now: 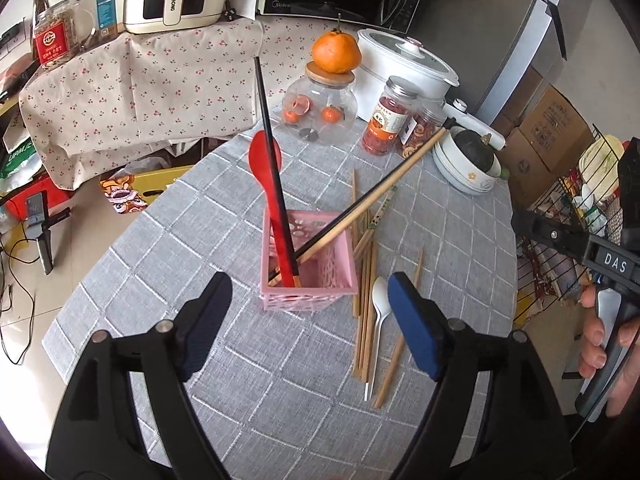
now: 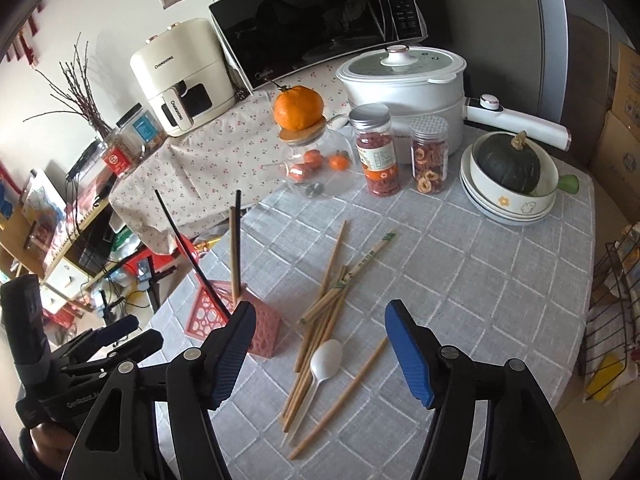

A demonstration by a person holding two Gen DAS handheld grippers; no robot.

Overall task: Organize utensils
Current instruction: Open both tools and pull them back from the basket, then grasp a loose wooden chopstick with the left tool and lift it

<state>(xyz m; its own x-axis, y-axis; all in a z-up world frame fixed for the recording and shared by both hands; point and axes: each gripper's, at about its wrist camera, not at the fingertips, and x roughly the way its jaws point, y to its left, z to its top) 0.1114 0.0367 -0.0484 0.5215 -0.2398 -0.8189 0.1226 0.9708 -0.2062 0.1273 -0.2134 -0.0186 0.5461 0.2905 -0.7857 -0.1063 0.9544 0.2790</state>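
Observation:
A pink basket (image 1: 308, 282) (image 2: 262, 332) stands on the grey checked tablecloth and holds a red spoon (image 1: 266, 168), a black chopstick (image 1: 272, 152) and a long bamboo chopstick (image 1: 384, 184). To its right lie several bamboo chopsticks (image 1: 366, 280) (image 2: 324, 312) and a white plastic spoon (image 1: 378, 300) (image 2: 326, 356). My left gripper (image 1: 308, 312) hangs open just in front of the basket, nothing between its fingers. My right gripper (image 2: 320, 344) is open above the white spoon and the loose chopsticks, touching none of them.
At the table's back stand a glass jar with an orange on top (image 2: 298, 108), two snack jars (image 2: 376, 152), a white electric pot (image 2: 404, 80) and stacked bowls with a dark squash (image 2: 508, 168). A wire rack (image 2: 612, 304) sits past the right edge.

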